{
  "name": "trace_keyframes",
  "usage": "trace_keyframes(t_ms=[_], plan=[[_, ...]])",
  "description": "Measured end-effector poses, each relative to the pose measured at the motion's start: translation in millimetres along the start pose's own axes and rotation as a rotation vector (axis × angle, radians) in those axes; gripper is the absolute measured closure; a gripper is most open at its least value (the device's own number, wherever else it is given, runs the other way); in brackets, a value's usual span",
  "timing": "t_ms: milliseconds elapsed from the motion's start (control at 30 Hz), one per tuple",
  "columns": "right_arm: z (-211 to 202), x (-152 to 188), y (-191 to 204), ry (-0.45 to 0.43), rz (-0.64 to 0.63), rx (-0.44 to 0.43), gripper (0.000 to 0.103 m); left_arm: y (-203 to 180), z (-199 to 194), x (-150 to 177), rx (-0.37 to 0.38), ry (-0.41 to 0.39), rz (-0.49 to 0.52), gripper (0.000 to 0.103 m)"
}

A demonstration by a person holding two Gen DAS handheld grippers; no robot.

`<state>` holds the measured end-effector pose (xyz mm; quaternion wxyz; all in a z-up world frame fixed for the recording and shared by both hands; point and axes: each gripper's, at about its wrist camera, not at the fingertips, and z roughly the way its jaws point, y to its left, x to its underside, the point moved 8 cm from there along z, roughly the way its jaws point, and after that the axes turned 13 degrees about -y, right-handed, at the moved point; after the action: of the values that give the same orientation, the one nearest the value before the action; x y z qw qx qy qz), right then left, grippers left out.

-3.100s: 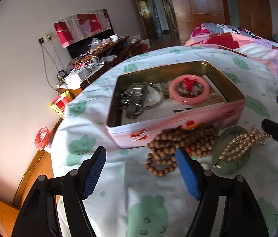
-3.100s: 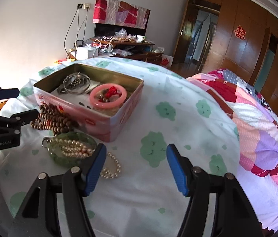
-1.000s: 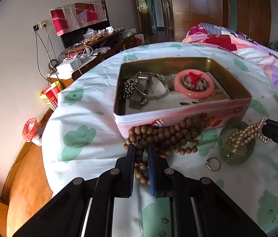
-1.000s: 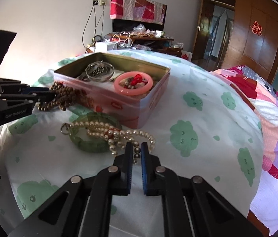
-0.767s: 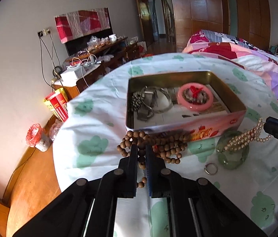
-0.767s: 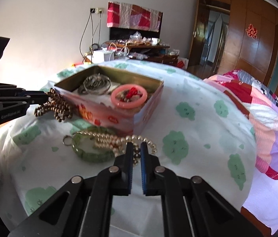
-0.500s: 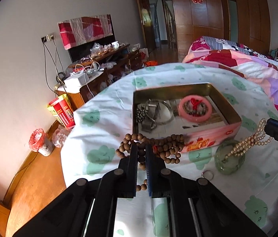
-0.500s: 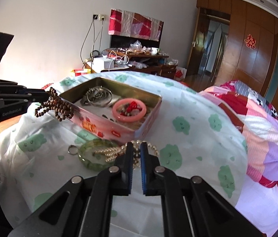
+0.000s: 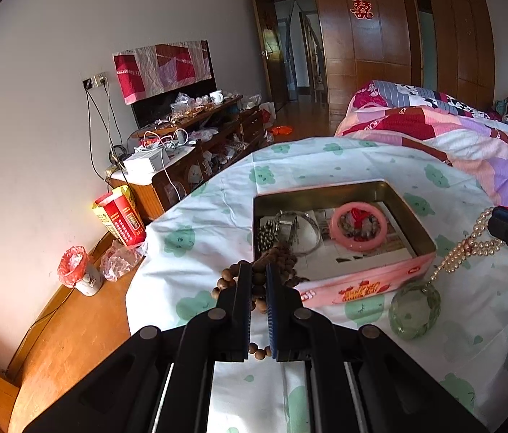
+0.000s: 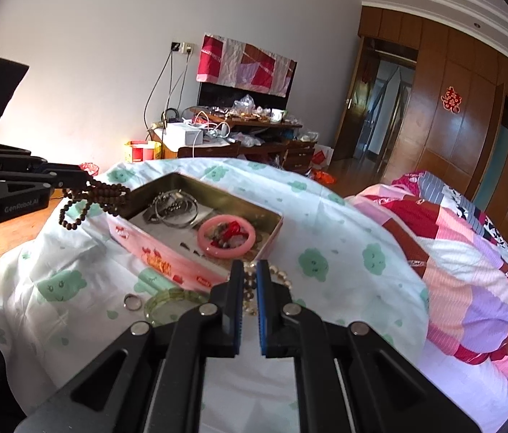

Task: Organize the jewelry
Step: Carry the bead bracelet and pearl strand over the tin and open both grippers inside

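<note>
My left gripper (image 9: 258,270) is shut on a brown wooden bead string (image 9: 279,257), which hangs in the air by the near left corner of the open pink tin (image 9: 326,189). In the right wrist view the left gripper (image 10: 73,178) holds the bead string (image 10: 88,198) over the tin's (image 10: 218,195) left end. My right gripper (image 10: 250,270) is shut on a pearl necklace (image 10: 250,296). Its strand (image 9: 470,249) trails down to a green bangle (image 9: 414,310) on the cloth. A pink bangle (image 9: 358,226) and silver bangles (image 9: 297,231) lie in the tin.
A small silver ring (image 10: 132,302) lies on the cloth beside the green bangle (image 10: 167,305). A bed with a patchwork quilt (image 10: 470,252) borders the table on the right. On the left the cloth drops to a wooden floor (image 9: 55,324) with a red box (image 9: 120,216).
Both grippers shut on their strands, then rose. The wooden beads came off the cloth and now hang by the tin. The pearls lifted from the green bangle.
</note>
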<state>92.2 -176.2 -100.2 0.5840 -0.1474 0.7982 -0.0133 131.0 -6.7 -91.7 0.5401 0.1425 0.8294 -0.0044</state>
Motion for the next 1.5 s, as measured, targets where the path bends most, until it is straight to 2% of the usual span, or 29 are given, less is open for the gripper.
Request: trace_keyframes(t_ms=[267, 767, 1000, 1500], plan=[[2.9, -24.2, -3.8, -0.041, -0.024, 0.008, 0.095, -0.9, -1.8, -26.7, 0.003, -0.041, 0.024, 0.097], [18.8, -57.5, 1.1, -0.087, -0.047, -0.02, 0.095, -5.1, 21.5, -44.0, 0.016, -0.027, 0.052, 0.096], [34.9, -63.1, 2.7, -0.079, -0.056, -0.029, 0.095, -11.5, 37.6, -50.2, 0.011, -0.018, 0.082, 0.096], [74.8, -61.0, 1.7, -0.04, -0.043, -0.015, 0.095, -9.7, 64.2, -51.6, -0.012, 0.009, 0.052, 0.096]])
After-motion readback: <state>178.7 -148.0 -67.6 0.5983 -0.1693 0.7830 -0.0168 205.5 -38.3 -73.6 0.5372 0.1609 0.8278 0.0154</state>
